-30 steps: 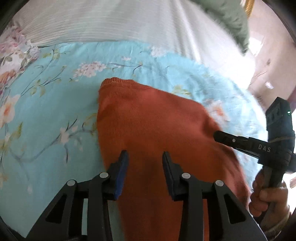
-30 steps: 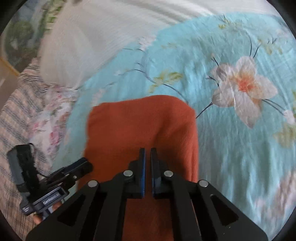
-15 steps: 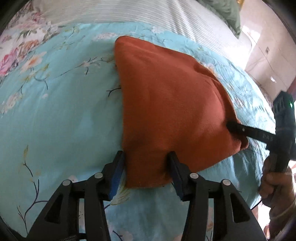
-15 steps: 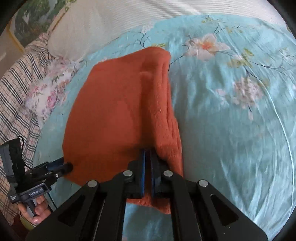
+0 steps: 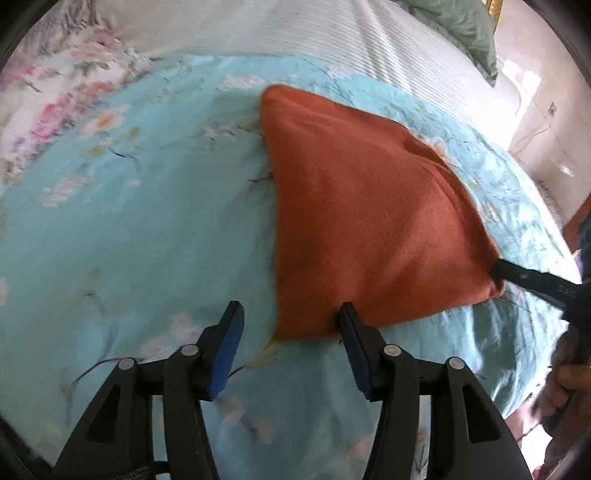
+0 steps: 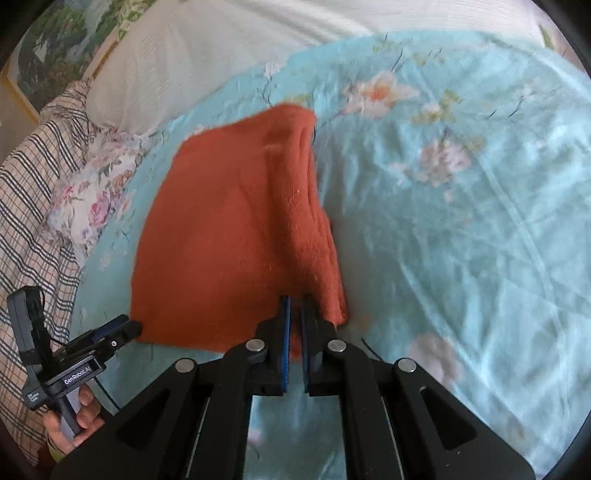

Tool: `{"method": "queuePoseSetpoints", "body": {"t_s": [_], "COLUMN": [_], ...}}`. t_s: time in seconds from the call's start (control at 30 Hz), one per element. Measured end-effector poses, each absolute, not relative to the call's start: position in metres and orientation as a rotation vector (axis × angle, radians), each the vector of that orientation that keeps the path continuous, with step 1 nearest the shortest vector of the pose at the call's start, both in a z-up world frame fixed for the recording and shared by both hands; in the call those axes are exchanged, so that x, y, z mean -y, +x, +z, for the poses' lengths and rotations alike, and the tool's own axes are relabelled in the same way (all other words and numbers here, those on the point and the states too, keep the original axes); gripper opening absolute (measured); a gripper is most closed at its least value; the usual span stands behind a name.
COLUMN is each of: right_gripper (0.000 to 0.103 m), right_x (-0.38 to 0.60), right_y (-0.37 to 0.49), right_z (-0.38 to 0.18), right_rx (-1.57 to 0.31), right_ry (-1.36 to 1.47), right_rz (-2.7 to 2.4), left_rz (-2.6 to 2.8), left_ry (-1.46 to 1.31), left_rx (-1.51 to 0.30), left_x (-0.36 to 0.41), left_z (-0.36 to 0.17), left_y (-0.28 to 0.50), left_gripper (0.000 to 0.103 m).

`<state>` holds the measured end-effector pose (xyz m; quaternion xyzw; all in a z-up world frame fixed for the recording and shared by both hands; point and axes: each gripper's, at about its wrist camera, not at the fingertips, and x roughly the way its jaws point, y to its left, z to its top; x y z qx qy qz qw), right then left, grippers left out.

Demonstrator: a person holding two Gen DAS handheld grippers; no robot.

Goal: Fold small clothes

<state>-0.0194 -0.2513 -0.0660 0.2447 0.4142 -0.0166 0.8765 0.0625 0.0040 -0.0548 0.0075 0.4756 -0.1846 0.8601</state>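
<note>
A folded rust-orange knit garment [image 5: 362, 206] lies on the turquoise floral bedspread [image 5: 147, 229]. My left gripper [image 5: 291, 325] is open, its jaws wide apart at the garment's near left corner, with nothing held between them. My right gripper [image 6: 295, 306] is shut on the garment's near right corner [image 6: 325, 288]; it shows in the left wrist view [image 5: 498, 273] pinching that corner. In the right wrist view the garment [image 6: 236, 236] stretches away from the jaws, and the left gripper [image 6: 122, 328] sits at its left corner.
A white ribbed cover [image 5: 295, 33] lies beyond the bedspread, with a green pillow [image 5: 465, 29] at the far right. A pink floral cloth [image 6: 92, 192] and a plaid blanket [image 6: 26, 206] lie to the left. The bed's edge falls off at the right [image 5: 546, 229].
My left gripper has opened wider and slid left, off the garment's near edge. The right gripper keeps its hold on the right corner. Both cameras have pulled back a little.
</note>
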Motion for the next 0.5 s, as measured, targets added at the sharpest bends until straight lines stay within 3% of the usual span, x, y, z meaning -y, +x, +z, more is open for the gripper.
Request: {"method": "queuePoseSetpoints", "body": {"t_s": [0.1, 0.13, 0.17, 0.23, 0.5], "right_gripper": [0.011, 0.025, 0.053, 0.077, 0.077], "right_x": [0.247, 0.245, 0.242, 0.234, 0.217], "right_y": [-0.034, -0.039, -0.043, -0.054, -0.071], "right_z": [-0.056, -0.054, -0.054, -0.049, -0.046], "right_rx": [-0.839, -0.835, -0.833, -0.794, -0.802], "right_ry": [0.514, 0.513, 0.512, 0.494, 0.396], "right_rz": [-0.031, -0.024, -0.016, -0.008, 0.011], "left_rz": [-0.322, -0.312, -0.294, -0.260, -0.176], "left_ry": [0.050, 0.061, 0.082, 0.130, 0.242], "left_rx": [-0.966, -0.955, -0.938, -0.913, -0.868], "left_x": [-0.009, -0.009, -0.009, -0.008, -0.008], "left_z": [-0.047, -0.045, -0.043, -0.040, -0.040], "left_y": [0.047, 0.043, 0.036, 0.026, -0.008], "left_gripper": [0.082, 0.082, 0.082, 0.082, 0.083]}}
